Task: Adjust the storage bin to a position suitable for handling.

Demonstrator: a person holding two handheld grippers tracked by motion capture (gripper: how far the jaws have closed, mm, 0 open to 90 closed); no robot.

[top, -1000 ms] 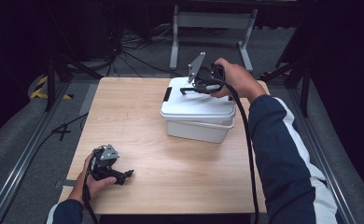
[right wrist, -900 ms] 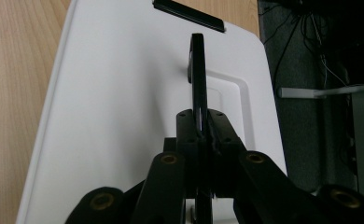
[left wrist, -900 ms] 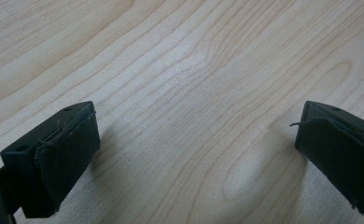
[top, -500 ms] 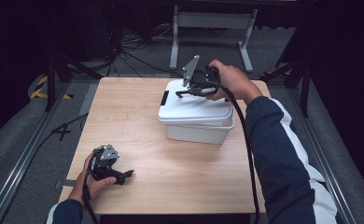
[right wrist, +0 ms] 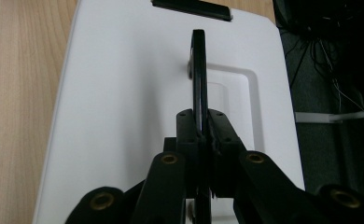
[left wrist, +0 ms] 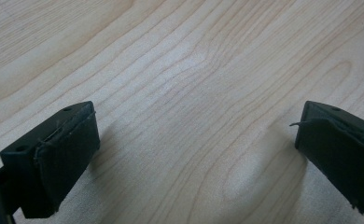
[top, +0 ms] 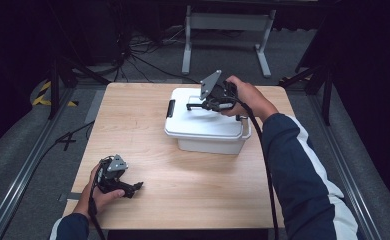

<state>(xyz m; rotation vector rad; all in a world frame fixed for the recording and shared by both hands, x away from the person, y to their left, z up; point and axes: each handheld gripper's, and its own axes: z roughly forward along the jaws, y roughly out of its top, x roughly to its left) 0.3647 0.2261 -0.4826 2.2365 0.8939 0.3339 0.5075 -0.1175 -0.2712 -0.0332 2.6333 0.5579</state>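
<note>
**Wood worktop, white lidded box, right gripper clamped on the lid handle**

Pale wood formed the worktop [top: 148, 135], which carried a single large item: a white plastic storage box [top: 208, 131] set toward the far right of the surface. Its white lid [right wrist: 124, 93] was seated on the body, with a black latch [top: 170, 108] visible at the left end in the high view and at the top edge in the right gripper view. A recessed rectangular panel in the lid centre housed a thin black handle [right wrist: 199, 79], which stood raised on edge out of the recess.

The right gripper [right wrist: 201, 135] was positioned over the lid centre. Its jaws were closed tight on the raised handle, with the handle blade pinched between them. This hold appeared suited to carrying or repositioning the box by its centre, since the latch still looked engaged; that is a judgement only.

The left gripper [top: 133, 187] lay well apart from the box, near the front left corner of the worktop, held low in the person's left hand [top: 100, 192]. Its jaws stood wide open over bare wood and held nothing. The position suggested a parked, standby arm, kept clear of the box.
</note>
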